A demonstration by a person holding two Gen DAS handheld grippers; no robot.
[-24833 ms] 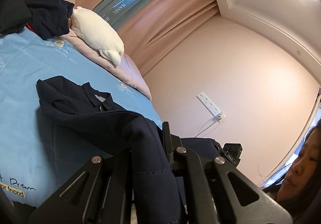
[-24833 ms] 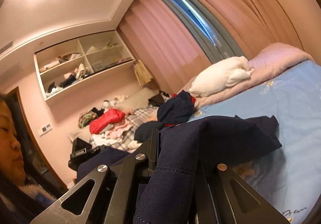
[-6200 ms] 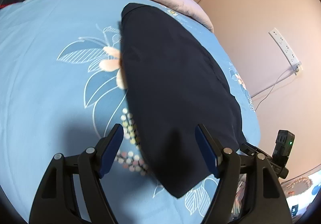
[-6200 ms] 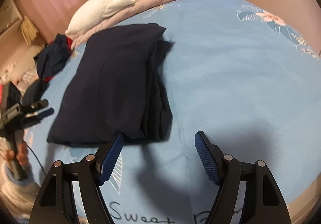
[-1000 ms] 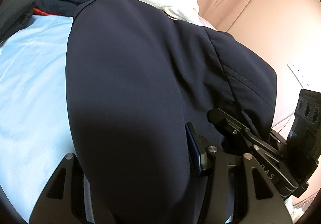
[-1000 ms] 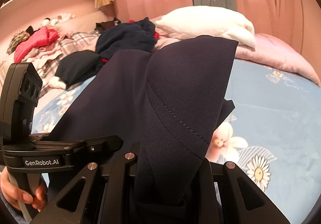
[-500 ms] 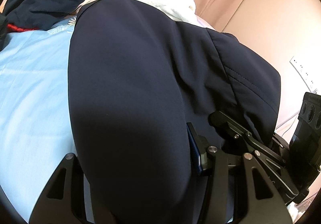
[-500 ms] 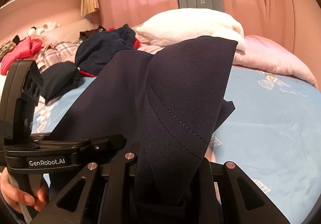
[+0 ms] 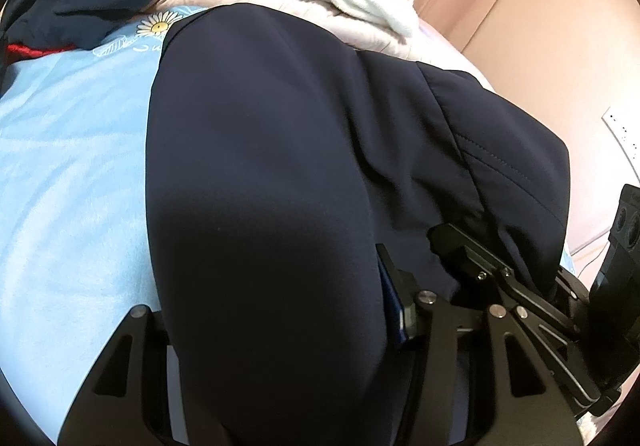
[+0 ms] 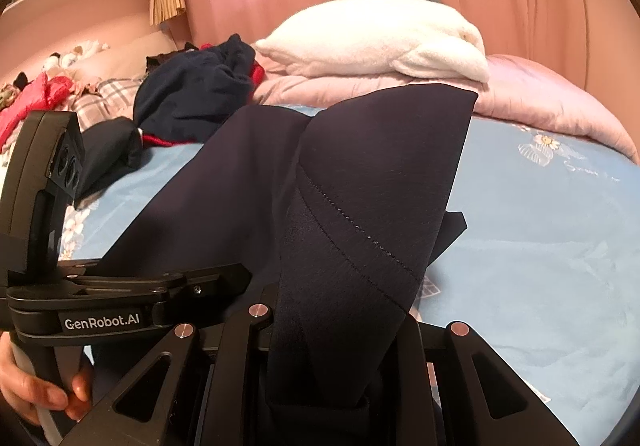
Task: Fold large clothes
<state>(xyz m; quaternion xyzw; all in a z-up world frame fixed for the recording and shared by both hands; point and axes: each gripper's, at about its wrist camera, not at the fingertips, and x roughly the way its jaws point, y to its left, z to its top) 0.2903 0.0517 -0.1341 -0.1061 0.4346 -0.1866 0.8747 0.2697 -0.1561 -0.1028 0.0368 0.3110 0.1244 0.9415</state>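
I have the folded navy garment (image 9: pixel 260 174) lifted between both tools, carried over the blue floral bedsheet (image 9: pixel 72 174) toward the far end of the bed, where a white plush pillow (image 10: pixel 376 38) lies at about twelve o'clock on a pink quilt (image 10: pixel 540 102). In the left wrist view the left gripper (image 9: pixel 272 326) sits at six o'clock with the thick bundle filling the space between its jaws; they have just been easing a little wider, yet the cloth is still wedged against the blue pad at the right, so I read it as clamped on the bundle. In the right wrist view the right gripper (image 10: pixel 332 362) is closed tight on a thinner stitched edge that stands up from six o'clock toward one o'clock. I hold it at two points so the fold stays together and the stack does not sag open in transit; the wide left bite takes the bulk, the narrow right pinch keeps the loose layer aligned. A heap of dark clothes (image 10: pixel 192 86) sits at ten o'clock, well apart, likely unfolded work. My hand (image 10: pixel 36 394) on the other handle shows at eight o'clock.
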